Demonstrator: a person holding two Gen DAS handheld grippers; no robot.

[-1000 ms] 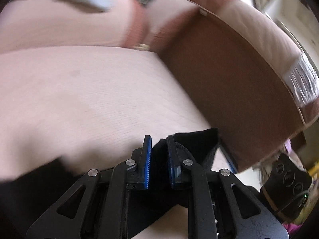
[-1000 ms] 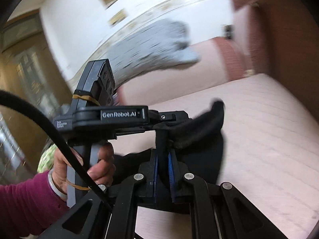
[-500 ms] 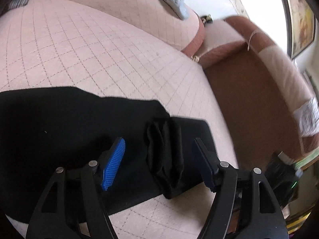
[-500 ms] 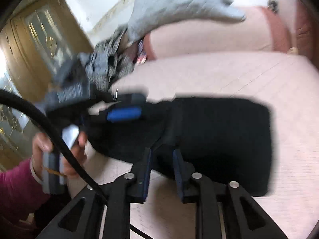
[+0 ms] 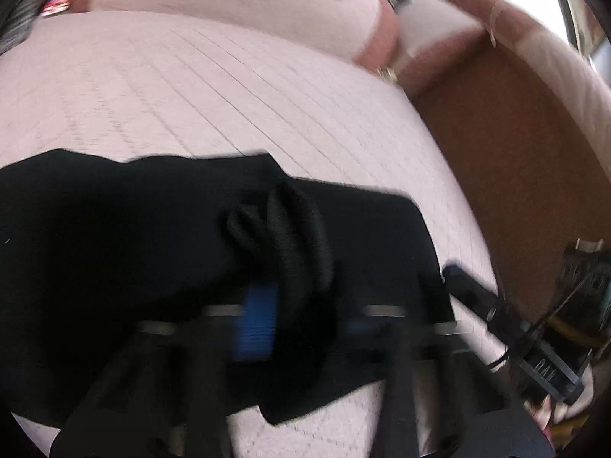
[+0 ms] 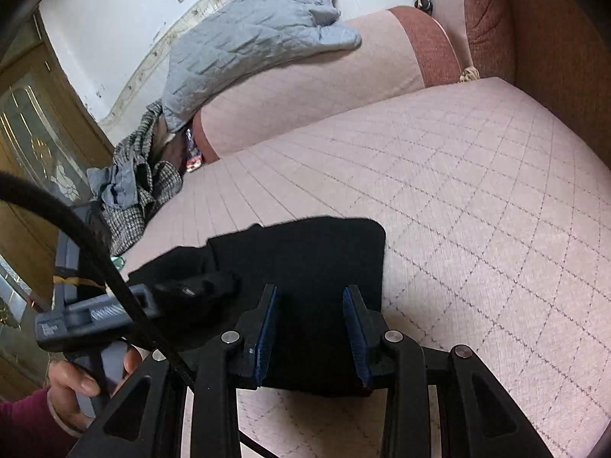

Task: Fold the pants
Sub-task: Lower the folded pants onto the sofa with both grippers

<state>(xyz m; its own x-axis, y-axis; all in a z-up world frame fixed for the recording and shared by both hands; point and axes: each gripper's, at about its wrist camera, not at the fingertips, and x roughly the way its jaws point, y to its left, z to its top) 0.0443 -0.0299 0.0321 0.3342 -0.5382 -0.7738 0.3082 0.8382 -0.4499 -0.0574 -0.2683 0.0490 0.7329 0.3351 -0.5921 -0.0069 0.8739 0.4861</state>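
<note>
The black pants point(image 6: 305, 252) lie folded on the pink quilted sofa seat point(image 6: 477, 191). My right gripper point(image 6: 310, 294) hovers over their near edge. Its jaws are opening, the blue pads stand apart, and the flat cloth lies below without being pinched. My left gripper point(image 6: 179, 290) is at the left end of the pants. Its jaws are closing onto a bunched ridge of the black cloth point(image 5: 290, 236). In the blurred left wrist view that ridge sits between the blue pads of the left gripper point(image 5: 305, 313). The pants point(image 5: 114, 248) spread out to the left.
A grey quilted blanket point(image 6: 248, 38) drapes over the backrest point(image 6: 305, 87). A heap of checked and blue clothes point(image 6: 141, 183) lies at the seat's far left. The brown armrest point(image 5: 515, 145) bounds the right side. A person's hand point(image 6: 76, 381) and a black cable point(image 6: 95, 244) are at lower left.
The pants came down from mid-air to lie flat on the seat. My left gripper opened wide over the bunched ridge, then closed on it. My right gripper released the cloth and spread.
</note>
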